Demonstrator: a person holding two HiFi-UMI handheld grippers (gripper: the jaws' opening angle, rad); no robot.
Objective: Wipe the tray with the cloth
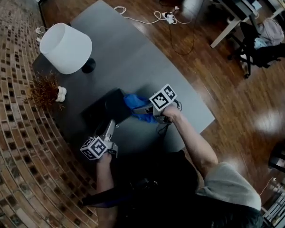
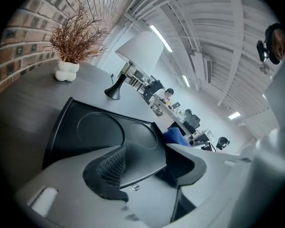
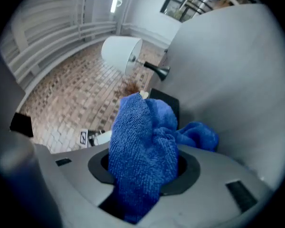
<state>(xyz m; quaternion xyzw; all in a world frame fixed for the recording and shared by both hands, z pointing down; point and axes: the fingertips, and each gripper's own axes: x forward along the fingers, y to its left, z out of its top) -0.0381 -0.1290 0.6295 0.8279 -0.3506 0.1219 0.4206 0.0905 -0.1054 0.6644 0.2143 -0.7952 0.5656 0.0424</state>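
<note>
The tray was a rectangle of smooth, matte black plastic with a raised, sloping rim and 2 shallow round recesses pressed into its floor. It lay flat on the table, a matte grey top with a faint grain, near the person's edge of it.

The left gripper was clenched on the tray's near rim. Its ribbed black pad sat on top of the rim, and the other jaw came in from the opposite side.

The right gripper grasped the cloth, a bright blue microfibre with a nubby, looped pile. The cloth was pinched between the 2 jaws and bunched into thick folds that spilled out ahead of them. In the head view it sat at the tray's right edge; whether it touched the tray's floor could not be told.

Farther along the table stood a lamp with a smooth white tapered shade and a black base. Near it was a dried plant of spiky, reddish-brown twigs in a knobbly white vase. Beyond the table lay a glossy brown wooden floor.
</note>
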